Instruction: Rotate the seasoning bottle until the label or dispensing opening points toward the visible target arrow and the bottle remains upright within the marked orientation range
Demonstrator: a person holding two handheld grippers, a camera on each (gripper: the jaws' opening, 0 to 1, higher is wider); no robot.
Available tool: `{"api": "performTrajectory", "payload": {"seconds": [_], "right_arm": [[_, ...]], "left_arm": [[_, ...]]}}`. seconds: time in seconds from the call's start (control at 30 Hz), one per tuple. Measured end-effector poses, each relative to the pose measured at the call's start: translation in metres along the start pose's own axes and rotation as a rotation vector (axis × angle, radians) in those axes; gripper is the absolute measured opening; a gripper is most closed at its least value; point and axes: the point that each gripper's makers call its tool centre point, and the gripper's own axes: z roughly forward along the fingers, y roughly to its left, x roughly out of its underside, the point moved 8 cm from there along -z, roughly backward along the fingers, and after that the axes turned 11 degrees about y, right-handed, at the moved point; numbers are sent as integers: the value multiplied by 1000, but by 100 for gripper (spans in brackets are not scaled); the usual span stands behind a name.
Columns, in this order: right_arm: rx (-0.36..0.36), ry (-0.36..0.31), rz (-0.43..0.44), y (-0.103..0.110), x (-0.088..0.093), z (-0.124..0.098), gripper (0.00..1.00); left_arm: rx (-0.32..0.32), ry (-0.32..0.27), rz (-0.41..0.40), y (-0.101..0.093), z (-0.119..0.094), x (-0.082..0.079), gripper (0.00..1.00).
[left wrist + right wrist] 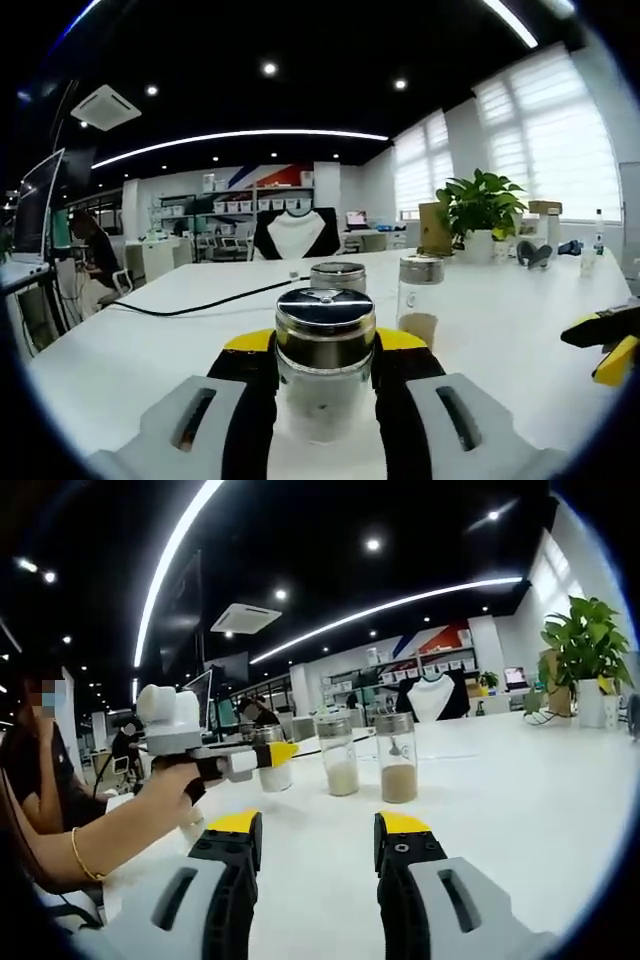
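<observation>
The clear glass seasoning bottle with a steel lid (324, 372), judged smooth and breakable, is gripped mid-body by the left gripper (325, 372) fingers, while the right gripper (317, 852) is held apart, empty, over the white counter (520, 780).

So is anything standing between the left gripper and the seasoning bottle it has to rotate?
Nothing visible does. In the left gripper view the left gripper has its yellow-tipped black jaws on either side of the clear glass seasoning bottle with a chrome lid. The two similar bottles stand behind it, farther along the white table.
</observation>
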Motion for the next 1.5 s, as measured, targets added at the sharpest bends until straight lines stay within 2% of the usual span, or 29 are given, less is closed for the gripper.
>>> {"api": "performTrajectory", "payload": {"seconds": [0.1,0.63,1.0,1.23,1.5], "right_arm": [[-2,4,-7,2,0,0,43],[-17,16,-22,6,1,5,43],[-26,30,-32,8,5,9,43],[-43,42,-73,9,5,15,43],[-72,54,-82,15,9,20,42]], "left_arm": [[31,-6,-11,-4,-1,1,38],[95,-18,-3,-20,-15,1,38],[159,-1,11,-34,-20,7,38],[224,-4,38,-42,-25,7,37],[299,3,72,-50,-30,7,37]]}}
